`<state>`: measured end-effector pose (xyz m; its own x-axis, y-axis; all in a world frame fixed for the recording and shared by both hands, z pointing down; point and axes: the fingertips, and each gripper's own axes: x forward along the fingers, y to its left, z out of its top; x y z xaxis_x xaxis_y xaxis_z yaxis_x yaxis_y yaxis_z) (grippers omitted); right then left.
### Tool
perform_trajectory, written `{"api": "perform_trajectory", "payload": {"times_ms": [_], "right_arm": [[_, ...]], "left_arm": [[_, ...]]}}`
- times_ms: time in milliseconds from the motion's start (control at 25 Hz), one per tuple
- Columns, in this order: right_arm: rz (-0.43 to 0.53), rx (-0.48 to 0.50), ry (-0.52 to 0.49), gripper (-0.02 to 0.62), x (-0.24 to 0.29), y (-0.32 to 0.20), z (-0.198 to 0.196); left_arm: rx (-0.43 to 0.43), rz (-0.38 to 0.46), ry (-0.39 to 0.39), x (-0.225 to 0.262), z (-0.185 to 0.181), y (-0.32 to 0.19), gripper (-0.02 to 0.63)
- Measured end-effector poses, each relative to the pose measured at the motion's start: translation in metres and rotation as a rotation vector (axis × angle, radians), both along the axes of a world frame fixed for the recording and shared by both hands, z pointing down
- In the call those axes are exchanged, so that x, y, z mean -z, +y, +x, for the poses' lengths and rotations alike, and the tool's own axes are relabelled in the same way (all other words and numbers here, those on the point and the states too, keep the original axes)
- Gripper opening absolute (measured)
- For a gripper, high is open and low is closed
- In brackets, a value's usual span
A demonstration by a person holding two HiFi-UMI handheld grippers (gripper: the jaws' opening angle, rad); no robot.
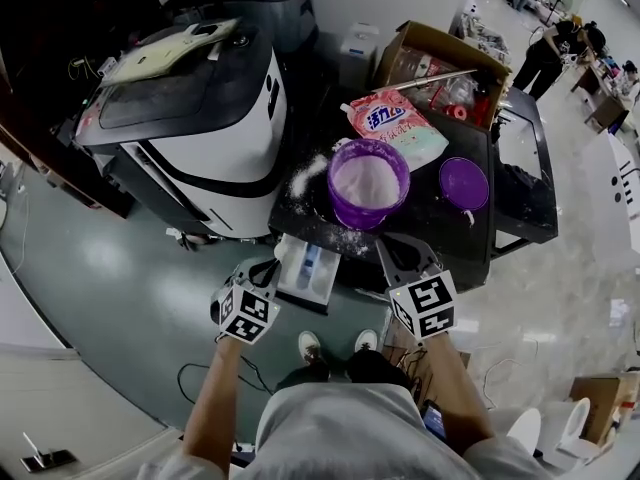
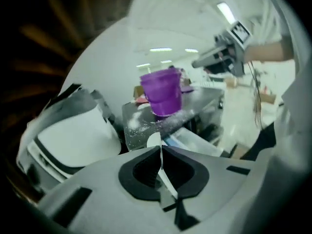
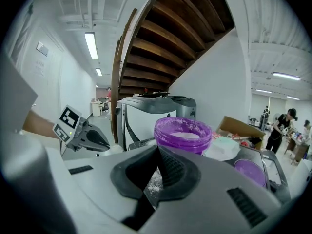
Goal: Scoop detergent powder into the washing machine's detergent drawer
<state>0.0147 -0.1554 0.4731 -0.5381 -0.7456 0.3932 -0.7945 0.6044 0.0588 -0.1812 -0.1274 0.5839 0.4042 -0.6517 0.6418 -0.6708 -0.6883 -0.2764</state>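
Note:
A purple tub (image 1: 368,181) full of white detergent powder stands open on the black table (image 1: 470,230). It also shows as the tub (image 2: 162,91) in the left gripper view and as the tub (image 3: 183,133) in the right gripper view. The white detergent drawer (image 1: 308,268) is pulled out below the table's front edge, beside the washing machine (image 1: 190,108). My left gripper (image 1: 268,265) hangs just left of the drawer, shut on a thin white scoop (image 2: 153,140). My right gripper (image 1: 400,248) is at the table's front edge before the tub, shut with nothing in it (image 3: 157,149).
A purple lid (image 1: 464,182) lies right of the tub. A detergent bag (image 1: 395,123) and a cardboard box (image 1: 440,63) sit behind it. Spilled powder (image 1: 305,176) dusts the table's left part. A person stands far off at the right (image 1: 545,53).

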Motion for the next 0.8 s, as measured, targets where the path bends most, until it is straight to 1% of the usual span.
{"api": "perform_trajectory", "payload": {"times_ms": [40,80,160,320,440,520,640,720,800], "right_arm": [[-0.003,-0.001,0.0,-0.003,-0.002,-0.001,0.0],[-0.007,-0.001,-0.001,-0.003,-0.005,-0.002,0.0],[-0.016,0.0,-0.003,-0.003,-0.011,-0.002,-0.002],[-0.032,-0.004,-0.001,-0.003,-0.02,0.0,-0.004],[-0.036,-0.013,-0.004,-0.003,-0.023,0.002,-0.005],[-0.037,-0.019,-0.004,-0.003,-0.026,0.004,-0.005],[-0.043,-0.029,-0.005,-0.003,-0.032,0.009,-0.005],[-0.049,-0.036,-0.006,-0.003,-0.034,0.012,-0.004],[-0.052,-0.041,-0.006,-0.003,-0.035,0.016,-0.004]], "left_arm": [[-0.054,0.031,-0.099,-0.005,0.004,0.002,0.015],[-0.094,0.057,-0.175,-0.009,0.007,0.003,0.015],[-0.151,0.104,-0.288,-0.016,0.011,0.004,0.015],[-0.229,0.186,-0.462,-0.022,0.014,0.007,0.015],[-0.275,0.247,-0.576,-0.025,0.015,0.006,0.015],[-0.304,0.291,-0.629,-0.024,0.017,0.005,0.015],[-0.343,0.341,-0.673,-0.021,0.022,0.004,0.015],[-0.365,0.361,-0.684,-0.02,0.025,0.004,0.015],[-0.364,0.356,-0.675,-0.02,0.023,0.004,0.015]]}}
